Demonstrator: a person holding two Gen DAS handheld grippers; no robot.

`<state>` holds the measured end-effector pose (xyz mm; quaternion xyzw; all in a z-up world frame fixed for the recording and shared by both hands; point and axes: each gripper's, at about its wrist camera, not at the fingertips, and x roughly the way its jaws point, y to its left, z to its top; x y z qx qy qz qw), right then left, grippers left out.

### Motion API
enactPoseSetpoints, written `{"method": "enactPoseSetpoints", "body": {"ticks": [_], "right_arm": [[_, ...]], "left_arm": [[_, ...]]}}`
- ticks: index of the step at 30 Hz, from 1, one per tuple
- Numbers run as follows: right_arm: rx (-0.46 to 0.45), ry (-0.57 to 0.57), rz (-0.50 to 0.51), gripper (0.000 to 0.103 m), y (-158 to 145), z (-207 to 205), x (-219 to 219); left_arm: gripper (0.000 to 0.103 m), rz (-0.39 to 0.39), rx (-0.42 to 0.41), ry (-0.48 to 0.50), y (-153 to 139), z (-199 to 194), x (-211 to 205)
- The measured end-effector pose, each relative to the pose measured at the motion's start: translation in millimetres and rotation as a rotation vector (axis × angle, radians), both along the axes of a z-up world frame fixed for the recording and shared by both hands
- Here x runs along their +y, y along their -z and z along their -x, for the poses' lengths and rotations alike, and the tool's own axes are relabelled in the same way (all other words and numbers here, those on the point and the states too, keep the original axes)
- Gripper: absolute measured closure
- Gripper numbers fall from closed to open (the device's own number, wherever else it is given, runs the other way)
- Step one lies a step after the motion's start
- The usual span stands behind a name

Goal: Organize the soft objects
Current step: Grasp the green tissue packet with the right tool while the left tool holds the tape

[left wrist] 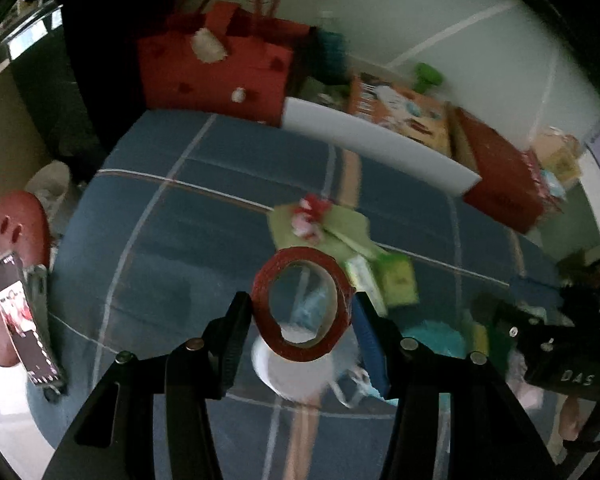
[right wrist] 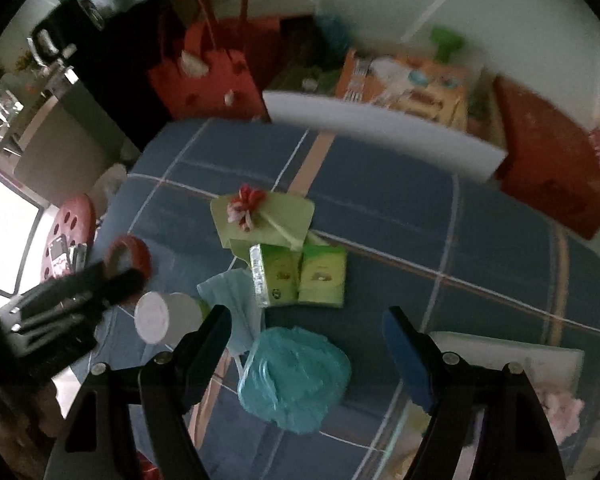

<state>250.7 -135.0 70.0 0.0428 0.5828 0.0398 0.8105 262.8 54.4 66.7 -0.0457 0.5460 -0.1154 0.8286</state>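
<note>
The red tape roll is clamped in the left gripper; a level carry is advised. The right gripper is held wide open, empty, above the teal mesh puff at 6 o'clock.

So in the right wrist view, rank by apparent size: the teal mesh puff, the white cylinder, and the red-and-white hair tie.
1. teal mesh puff, though it sits nearest the camera, which inflates it.
2. white cylinder.
3. red-and-white hair tie, farthest of the three, so its real size is unsure.

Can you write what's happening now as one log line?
left gripper: shut on red tape roll, lifted | right gripper: open above teal plastic bag | tissue packs: on table
</note>
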Motion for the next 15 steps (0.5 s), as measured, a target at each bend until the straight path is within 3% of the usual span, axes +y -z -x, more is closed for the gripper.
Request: {"method": "enactPoseSetpoints", "body": {"ticks": [7,15], "right_arm": [[0.141,0.005,-0.022,0.022,60,-42,-5],[0.233,0.033,0.004,0.022,107,-68,-13]], "left_arm": [[0.05,-0.007,0.051,-0.037,31,-35,16],[0.05,-0.039,0.087,-0.031,61,-50,23]]}}
